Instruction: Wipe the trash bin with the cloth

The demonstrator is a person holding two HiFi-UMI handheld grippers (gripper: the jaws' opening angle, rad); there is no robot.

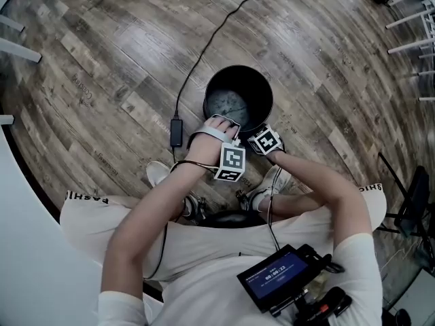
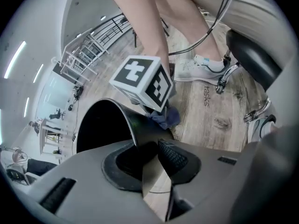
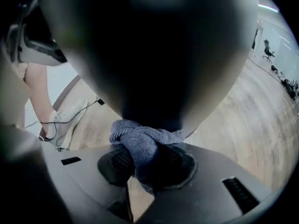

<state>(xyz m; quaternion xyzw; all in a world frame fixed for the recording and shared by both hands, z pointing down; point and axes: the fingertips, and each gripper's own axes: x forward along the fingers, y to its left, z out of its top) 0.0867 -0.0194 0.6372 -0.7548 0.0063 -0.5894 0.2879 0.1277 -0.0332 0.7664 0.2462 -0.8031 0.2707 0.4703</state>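
Observation:
A round black trash bin (image 1: pixel 255 87) stands on the wooden floor in front of the seated person. My left gripper (image 2: pixel 156 148) is shut on the bin's near rim (image 2: pixel 126 120), with the thin wall between the pads. My right gripper (image 3: pixel 147 160) is shut on a bunched blue-grey cloth (image 3: pixel 140 141) and presses it against the bin's dark outer wall (image 3: pixel 154 55). In the left gripper view the cloth (image 2: pixel 166 118) shows under the right gripper's marker cube (image 2: pixel 142 80), just outside the rim. In the head view both grippers (image 1: pixel 228 124) (image 1: pixel 257 134) meet at the bin's near edge.
A black cable with a power adapter (image 1: pixel 176 131) runs over the floor left of the bin. The person's white shoes (image 1: pixel 158 174) (image 1: pixel 275 178) rest close behind it. A white tabletop (image 1: pixel 27 250) curves along the left. Chair legs (image 1: pixel 411 19) stand at the far right.

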